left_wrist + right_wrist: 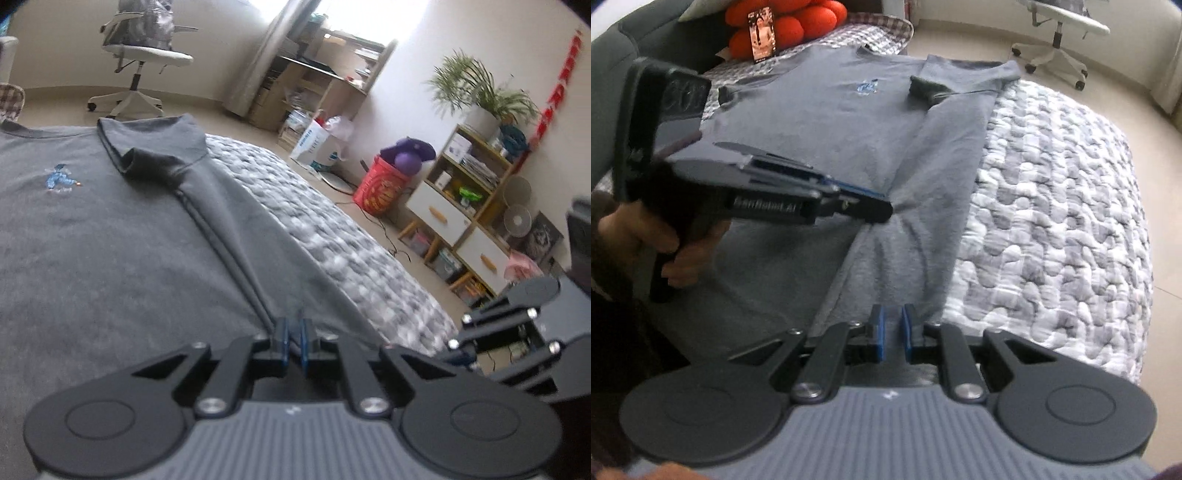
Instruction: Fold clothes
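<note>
The grey shirt (827, 122) lies front-up on the bed (1052, 206), collar far, its right side folded inward along a lengthwise crease. The left gripper (293, 341) pinches that folded edge near the hem; the right gripper (891, 334) sits at the hem just beside it, fingers nearly closed, apparently on cloth. Writing on the left gripper's body is too blurred to read.

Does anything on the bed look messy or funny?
A bit. The grey T-shirt lies flat on the quilt, but its folded-over side flap is puckered where the left tongs pinch it, and the sleeve on that flap is curled up, not flat. Nothing looks torn or spilled.
</note>
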The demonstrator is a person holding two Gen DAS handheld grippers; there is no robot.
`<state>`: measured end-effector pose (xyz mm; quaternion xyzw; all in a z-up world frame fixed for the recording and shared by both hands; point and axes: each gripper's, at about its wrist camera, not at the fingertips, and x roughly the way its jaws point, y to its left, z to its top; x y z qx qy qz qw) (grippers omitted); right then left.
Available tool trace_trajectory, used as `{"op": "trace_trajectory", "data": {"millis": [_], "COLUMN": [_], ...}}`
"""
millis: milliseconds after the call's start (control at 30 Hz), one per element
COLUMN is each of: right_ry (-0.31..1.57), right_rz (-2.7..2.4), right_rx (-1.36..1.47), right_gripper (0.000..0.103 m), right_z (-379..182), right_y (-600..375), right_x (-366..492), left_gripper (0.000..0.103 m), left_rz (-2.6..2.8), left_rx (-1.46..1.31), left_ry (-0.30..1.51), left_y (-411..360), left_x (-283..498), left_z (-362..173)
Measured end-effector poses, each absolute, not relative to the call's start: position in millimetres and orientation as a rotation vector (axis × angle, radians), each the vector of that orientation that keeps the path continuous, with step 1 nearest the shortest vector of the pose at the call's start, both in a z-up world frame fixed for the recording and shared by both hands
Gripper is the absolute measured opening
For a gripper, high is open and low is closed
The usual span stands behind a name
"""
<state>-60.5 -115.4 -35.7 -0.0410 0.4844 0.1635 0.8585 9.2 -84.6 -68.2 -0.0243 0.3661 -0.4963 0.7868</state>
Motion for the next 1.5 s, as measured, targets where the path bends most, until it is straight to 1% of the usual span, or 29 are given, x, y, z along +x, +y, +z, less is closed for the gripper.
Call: {"op": "trace_trajectory", "data": {"millis": [133,400,467,600,700,733,767,800,867,1000,1100,1167,1367,1500], "right_ry": [1.032,1.04,1.04,1.024,1.005,0.998,0.988,0.98,0.957,0.919,0.903,0.89,0.838,0.827], "right_rz": [0.337,0.341,0.343,0.337,0.343,0.344,0.343,0.343,0.357,0.372,0.373,0.373,0.373,0.392], "right_rx": [-0.112,-0.11,-0.108,-0.079,-0.042,-0.031,-0.02,-0.014,-0.008,0.006,0.034,0.065,0.122,0.145], "right_gripper": [0.017,0.017,0.017,0.016,0.017,0.023,0.036,0.039,0.04,0.04,0.04,0.04,0.04,0.04], "right_z": [-34,-33,-30,-25,-21,-20,-19,-18,-14,-6,-2,0,3,0], "right_y": [-107,-104,-105,-110,-115,-115,-115,-114,-111,-104,-102,-103,-100,-92], "right_x": [-61,-60,-60,-56,-48,-44,-40,-36,-29,-16,-4,5,32,53], "left_gripper": [0.009,0.009,0.009,0.011,0.026,0.033,0.035,0.036,0.041,0.045,0.05,0.056,0.06,0.061], "left_rz": [-1.087,-1.107,-1.102,-1.06,-1.027,-1.016,-1.005,-0.992,-0.954,-0.859,-0.789,-0.749,-0.592,-0.483], "left_rx": [-0.017,0.01,0.0,-0.013,-0.022,-0.024,-0.024,-0.022,-0.021,-0.001,-0.003,-0.028,-0.091,-0.119], "left_ry": [0.776,0.808,0.833,0.817,0.802,0.797,0.788,0.778,0.76,0.74,0.735,0.735,0.731,0.728], "left_y": [-84,-82,-81,-72,-65,-62,-59,-57,-51,-41,-29,-18,24,57], "left_x": [1,-3,-4,-7,-10,-11,-12,-13,-13,-8,0,7,35,56], "left_z": [-68,-65,-62,-49,-39,-35,-32,-30,-26,-20,-13,-10,-2,0]}}
